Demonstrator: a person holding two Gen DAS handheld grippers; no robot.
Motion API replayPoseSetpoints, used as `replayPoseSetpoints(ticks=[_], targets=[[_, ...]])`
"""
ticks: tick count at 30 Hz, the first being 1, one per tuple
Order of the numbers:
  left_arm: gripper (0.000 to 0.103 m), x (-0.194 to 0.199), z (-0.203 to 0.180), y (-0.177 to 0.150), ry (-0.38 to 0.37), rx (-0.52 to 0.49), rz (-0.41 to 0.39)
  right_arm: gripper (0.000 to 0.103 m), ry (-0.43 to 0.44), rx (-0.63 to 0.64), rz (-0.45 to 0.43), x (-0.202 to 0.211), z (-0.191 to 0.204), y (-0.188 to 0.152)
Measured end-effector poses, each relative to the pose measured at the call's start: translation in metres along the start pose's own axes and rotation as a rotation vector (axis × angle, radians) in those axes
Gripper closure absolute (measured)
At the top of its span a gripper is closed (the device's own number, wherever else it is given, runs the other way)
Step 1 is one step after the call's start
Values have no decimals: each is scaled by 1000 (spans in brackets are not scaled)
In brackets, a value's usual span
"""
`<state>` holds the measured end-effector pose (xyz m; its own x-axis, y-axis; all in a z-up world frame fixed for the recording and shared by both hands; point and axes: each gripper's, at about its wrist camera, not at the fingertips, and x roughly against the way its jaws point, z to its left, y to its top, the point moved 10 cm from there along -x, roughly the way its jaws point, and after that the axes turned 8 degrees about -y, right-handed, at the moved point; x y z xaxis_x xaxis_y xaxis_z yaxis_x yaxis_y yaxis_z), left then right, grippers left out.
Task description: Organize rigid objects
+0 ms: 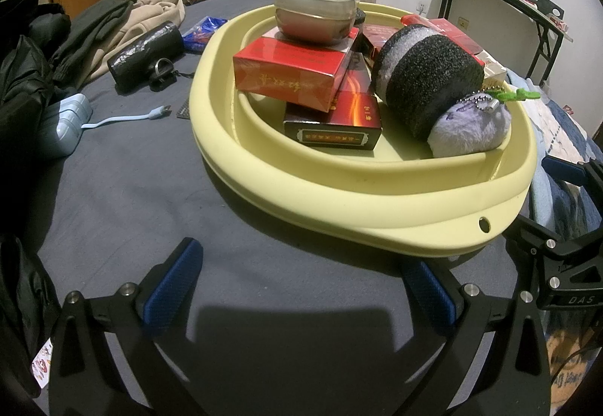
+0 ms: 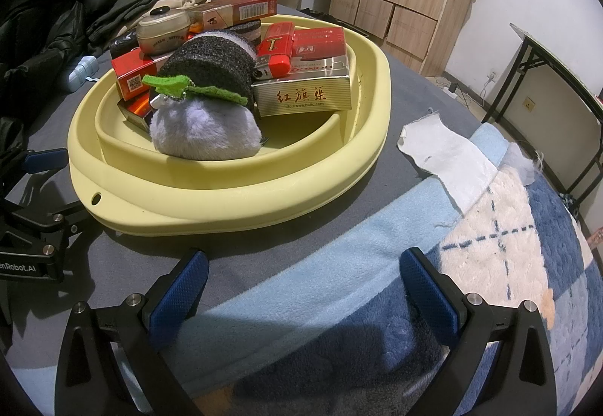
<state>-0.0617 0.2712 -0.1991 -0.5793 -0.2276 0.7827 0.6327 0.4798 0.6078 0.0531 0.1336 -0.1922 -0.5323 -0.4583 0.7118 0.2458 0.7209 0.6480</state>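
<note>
The yellow basin (image 1: 361, 205) sits on the grey bed (image 1: 150, 197), full of red boxes (image 1: 290, 71), a little jar (image 1: 316, 14) and a fuzzy toy (image 1: 429, 84), while the left gripper (image 1: 301, 288) and right gripper (image 2: 305, 288) both hang wide open near its rim, holding nothing.

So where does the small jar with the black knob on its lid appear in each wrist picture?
Left wrist: the jar sits top centre, on the red box stack.
Right wrist: the jar sits upper left, behind the plush toy.
Shared landmark: the yellow basin.
</note>
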Motion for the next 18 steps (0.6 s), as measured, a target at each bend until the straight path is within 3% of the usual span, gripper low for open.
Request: replayPoseSetpoints(ticks=[18], targets=[[0, 0, 0, 0, 0, 0, 0, 0, 0, 0, 0, 0, 0, 0]])
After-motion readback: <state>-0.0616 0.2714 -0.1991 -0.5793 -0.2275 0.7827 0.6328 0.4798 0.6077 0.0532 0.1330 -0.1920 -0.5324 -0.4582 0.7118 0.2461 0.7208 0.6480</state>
